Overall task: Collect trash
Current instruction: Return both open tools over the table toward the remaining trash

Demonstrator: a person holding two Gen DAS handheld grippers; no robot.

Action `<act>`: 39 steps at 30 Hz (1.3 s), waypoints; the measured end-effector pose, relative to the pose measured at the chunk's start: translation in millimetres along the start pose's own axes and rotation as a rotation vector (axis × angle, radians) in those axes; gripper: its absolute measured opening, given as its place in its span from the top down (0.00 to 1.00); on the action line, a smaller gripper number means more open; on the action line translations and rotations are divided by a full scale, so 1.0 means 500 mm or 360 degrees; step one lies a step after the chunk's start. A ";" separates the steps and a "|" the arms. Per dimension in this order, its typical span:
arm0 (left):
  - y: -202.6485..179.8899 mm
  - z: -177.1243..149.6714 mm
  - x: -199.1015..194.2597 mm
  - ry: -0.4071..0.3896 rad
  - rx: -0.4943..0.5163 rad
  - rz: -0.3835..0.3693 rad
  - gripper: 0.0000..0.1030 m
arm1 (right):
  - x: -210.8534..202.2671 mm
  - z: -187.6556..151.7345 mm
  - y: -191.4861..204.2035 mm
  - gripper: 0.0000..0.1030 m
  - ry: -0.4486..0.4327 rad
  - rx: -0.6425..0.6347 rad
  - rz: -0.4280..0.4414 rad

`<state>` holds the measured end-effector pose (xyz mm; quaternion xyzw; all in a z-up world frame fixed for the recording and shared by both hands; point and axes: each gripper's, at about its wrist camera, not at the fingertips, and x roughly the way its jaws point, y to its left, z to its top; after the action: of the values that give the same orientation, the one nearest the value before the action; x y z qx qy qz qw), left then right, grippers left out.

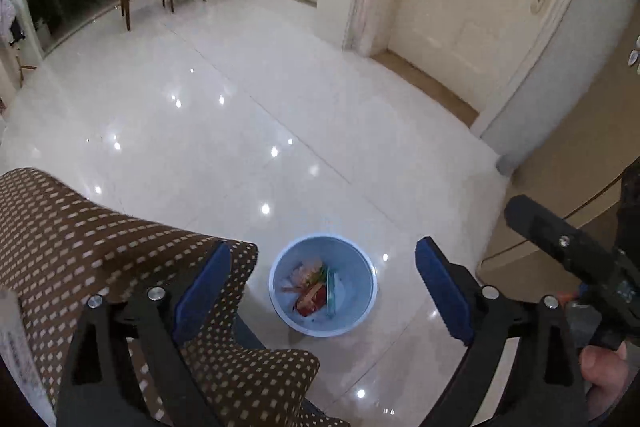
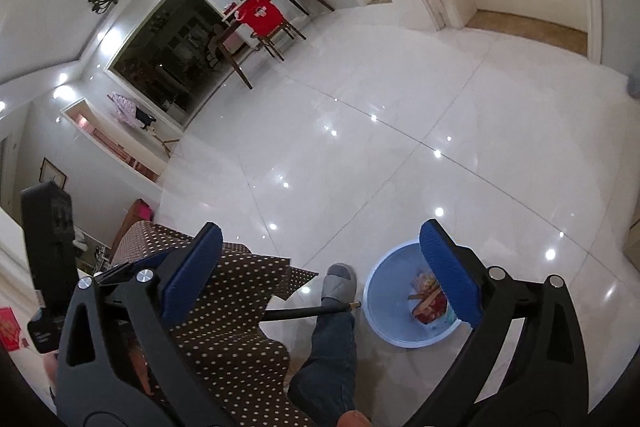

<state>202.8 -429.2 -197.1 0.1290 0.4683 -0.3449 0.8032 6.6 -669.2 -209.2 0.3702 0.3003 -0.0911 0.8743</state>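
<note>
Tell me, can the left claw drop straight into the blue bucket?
Probably yes: the left claw hangs open above the blue bucket, nothing between them; the dotted cloth sits off to one side.

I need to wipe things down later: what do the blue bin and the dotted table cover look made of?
The blue bin looks like smooth moulded plastic: even colour, thin rim, faint sheen. The dotted table cover looks like matte woven cloth: it hangs in soft folds without glare, though coated fabric can't be excluded.

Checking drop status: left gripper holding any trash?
No. In the left wrist view the left gripper stands wide open with nothing between its pads, and the trash lies in the blue bin below.
</note>
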 end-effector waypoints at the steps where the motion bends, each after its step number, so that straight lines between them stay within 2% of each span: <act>1: 0.003 -0.006 -0.020 -0.0031 -0.0008 0.0002 0.11 | -0.006 -0.002 0.014 0.06 -0.0008 -0.0011 0.0013; 13: 0.015 -0.069 -0.200 -0.0329 -0.0009 0.0062 0.11 | -0.055 -0.037 0.199 0.06 -0.0061 -0.0234 0.0079; 21: 0.072 -0.124 -0.315 -0.0505 -0.0054 0.0127 0.11 | -0.075 -0.067 0.325 0.06 -0.0065 -0.0408 0.0151; 30: 0.160 -0.207 -0.417 -0.0661 -0.0166 0.0291 0.09 | -0.064 -0.112 0.458 0.06 -0.0032 -0.0588 0.0265; 39: 0.309 -0.320 -0.510 -0.0788 -0.0373 0.0523 0.09 | -0.022 -0.181 0.568 0.06 0.0069 -0.0759 0.0374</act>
<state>118.3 -121.2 -84.8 0.0217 0.2679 -0.1751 0.9471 64.8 -405.2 -83.7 0.1880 0.2870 0.0921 0.9348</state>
